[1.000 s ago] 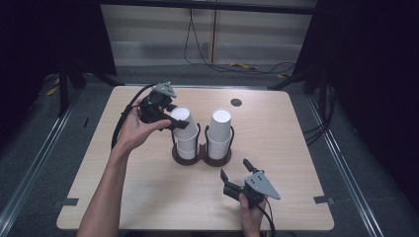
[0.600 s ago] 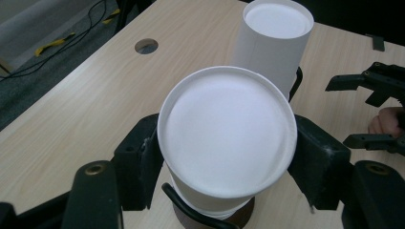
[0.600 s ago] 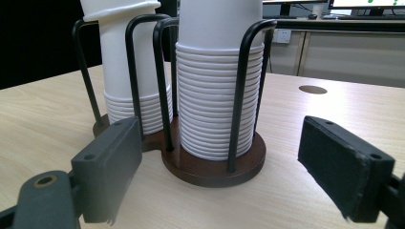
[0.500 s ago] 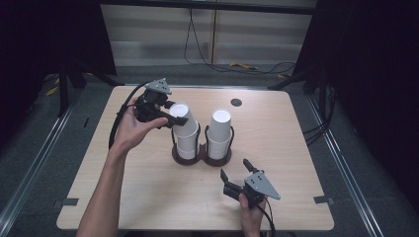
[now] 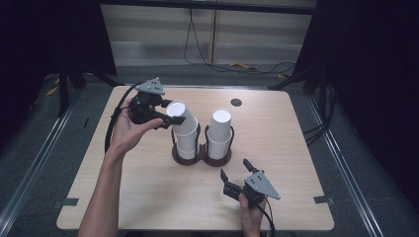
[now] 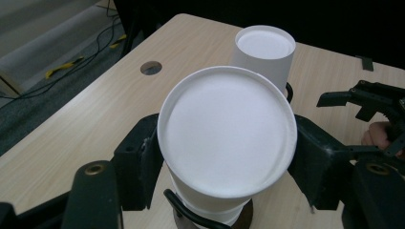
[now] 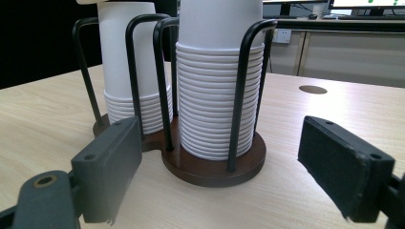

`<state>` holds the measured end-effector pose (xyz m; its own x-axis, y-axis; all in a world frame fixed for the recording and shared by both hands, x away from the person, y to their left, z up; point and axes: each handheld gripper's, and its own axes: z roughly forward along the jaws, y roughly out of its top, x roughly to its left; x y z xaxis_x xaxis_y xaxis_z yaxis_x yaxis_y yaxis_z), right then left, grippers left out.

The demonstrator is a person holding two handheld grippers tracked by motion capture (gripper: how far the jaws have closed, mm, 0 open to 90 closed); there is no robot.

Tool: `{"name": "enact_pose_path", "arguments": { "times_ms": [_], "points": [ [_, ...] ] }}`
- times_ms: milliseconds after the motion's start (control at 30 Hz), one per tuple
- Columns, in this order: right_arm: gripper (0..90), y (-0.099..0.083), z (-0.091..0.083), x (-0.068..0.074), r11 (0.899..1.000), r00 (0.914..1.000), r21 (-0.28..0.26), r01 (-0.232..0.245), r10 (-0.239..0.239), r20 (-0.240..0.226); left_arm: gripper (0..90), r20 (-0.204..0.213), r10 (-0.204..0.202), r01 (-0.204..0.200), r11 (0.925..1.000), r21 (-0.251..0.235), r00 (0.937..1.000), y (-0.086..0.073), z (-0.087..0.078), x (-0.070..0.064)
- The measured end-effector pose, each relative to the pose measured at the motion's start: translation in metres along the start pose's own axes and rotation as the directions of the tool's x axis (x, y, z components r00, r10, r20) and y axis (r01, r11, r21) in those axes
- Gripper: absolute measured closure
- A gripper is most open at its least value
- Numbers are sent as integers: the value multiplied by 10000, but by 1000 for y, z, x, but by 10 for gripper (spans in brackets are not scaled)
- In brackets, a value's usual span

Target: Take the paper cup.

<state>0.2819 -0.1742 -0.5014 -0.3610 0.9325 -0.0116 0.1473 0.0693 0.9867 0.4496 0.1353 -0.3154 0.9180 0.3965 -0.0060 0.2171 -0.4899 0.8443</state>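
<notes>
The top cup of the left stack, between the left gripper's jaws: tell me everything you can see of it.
The top cup is plain white, looks like paper, and sits upside down, its flat round base facing up with a thin raised rim around it. It tilts toward the left gripper rather than standing straight on the left stack of nested cups, which stands in a dark wire holder on the wooden table. The two black jaws press its sides just under the base. Its lower part overlaps the cups beneath.

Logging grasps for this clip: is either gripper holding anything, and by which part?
The left gripper clamps the top cup of the left stack by its sides, just under the upturned base. The right gripper holds nothing.
</notes>
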Motion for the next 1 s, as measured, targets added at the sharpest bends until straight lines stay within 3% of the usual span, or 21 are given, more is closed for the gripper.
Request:
{"name": "enact_pose_path", "arguments": {
  "times_ms": [100,300,467,500,533,600,1000],
  "points": [
    [144,0,0,0,10000,10000,3,-1,1,6,337,182,-210,215,9994,-268,9996,-1,-2,-2],
    [144,0,0,0,10000,10000,1,4,-4,4,337,241,-77,89,9987,-504,9997,-4,-7,-6],
    [145,0,0,0,10000,10000,10,-2,2,13,336,346,-37,71,9952,-974,9994,-7,-12,-11],
    [145,0,0,0,10000,10000,10,-2,2,13,336,346,-37,71,9952,-974,9994,-7,-12,-11],
    [144,0,0,0,10000,10000,5,2,-2,6,336,-19,83,-85,9969,-783,10000,-8,-11,-14],
    [145,0,0,0,10000,10000,39,5,-5,29,336,23,170,-168,9968,-779,9999,-8,-11,-16],
    [144,0,0,0,10000,10000,29,-2,2,4,336,293,175,-122,9848,-1730,9994,-18,-15,-27]
  ]
}}
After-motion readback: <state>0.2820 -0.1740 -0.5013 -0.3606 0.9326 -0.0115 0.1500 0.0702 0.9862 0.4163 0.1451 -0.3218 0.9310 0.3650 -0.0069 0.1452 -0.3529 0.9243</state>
